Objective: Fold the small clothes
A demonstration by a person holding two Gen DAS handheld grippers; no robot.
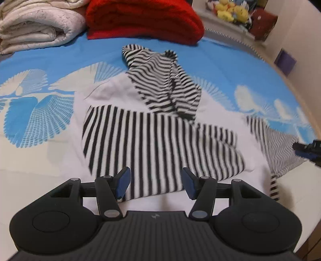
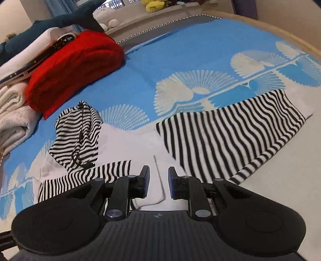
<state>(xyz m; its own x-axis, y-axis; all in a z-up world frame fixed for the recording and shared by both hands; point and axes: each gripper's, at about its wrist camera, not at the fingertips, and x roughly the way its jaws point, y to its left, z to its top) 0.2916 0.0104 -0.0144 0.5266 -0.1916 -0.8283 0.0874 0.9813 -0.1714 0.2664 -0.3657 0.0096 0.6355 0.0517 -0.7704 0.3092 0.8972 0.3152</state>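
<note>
Striped garment (image 1: 160, 140) spread on the blue bedsheet (image 1: 230, 66), hood at far side. Left gripper (image 1: 156, 183), jaws wide, empty, over its near hem; right gripper (image 2: 158, 181), jaws parted, empty, above white fabric.

bed: blue fan-print sheet (image 2: 180, 60) | red blanket (image 1: 144, 20) | plush toys on ledge (image 1: 232, 10)

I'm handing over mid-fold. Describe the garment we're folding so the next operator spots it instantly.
On the blue bed cover with white fan prints, look in front of the folded red blanket. The striped hooded top lies there, spread out with its hood bunched: the only black-and-white striped thing on the bed.
</note>
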